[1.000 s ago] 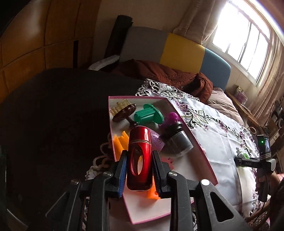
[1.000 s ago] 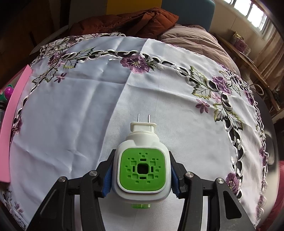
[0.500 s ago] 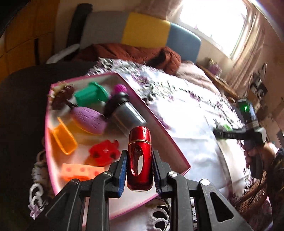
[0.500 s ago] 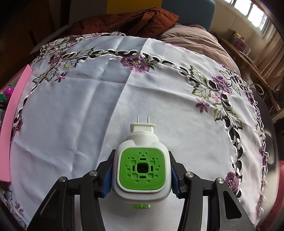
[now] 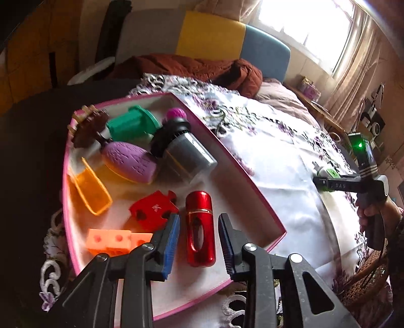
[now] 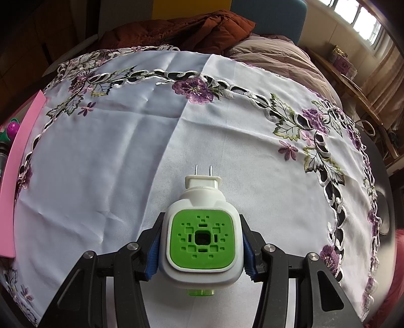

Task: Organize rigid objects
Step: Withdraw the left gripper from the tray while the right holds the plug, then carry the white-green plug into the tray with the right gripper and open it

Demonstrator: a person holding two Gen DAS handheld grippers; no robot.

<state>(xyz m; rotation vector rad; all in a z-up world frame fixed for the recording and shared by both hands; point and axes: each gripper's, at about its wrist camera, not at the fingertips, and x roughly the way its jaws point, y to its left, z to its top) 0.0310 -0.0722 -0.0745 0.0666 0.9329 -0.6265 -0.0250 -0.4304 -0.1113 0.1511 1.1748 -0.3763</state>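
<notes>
Bedroom, bright window behind; tabletop under a white embroidered cloth, bed beyond. Pink tray at the cloth's left edge, crowded with toys at its far end. Red capsule lying flat on the tray floor near the front rim, long axis pointing away. Left tongs just opening, pads clear of it either side. Right tongs clamped on a white-and-green plug-in, prongs forward, over bare cloth.

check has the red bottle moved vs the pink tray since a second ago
Yes. The red bottle came down into the pink tray beside the red block; left jaws have just been opening.
</notes>
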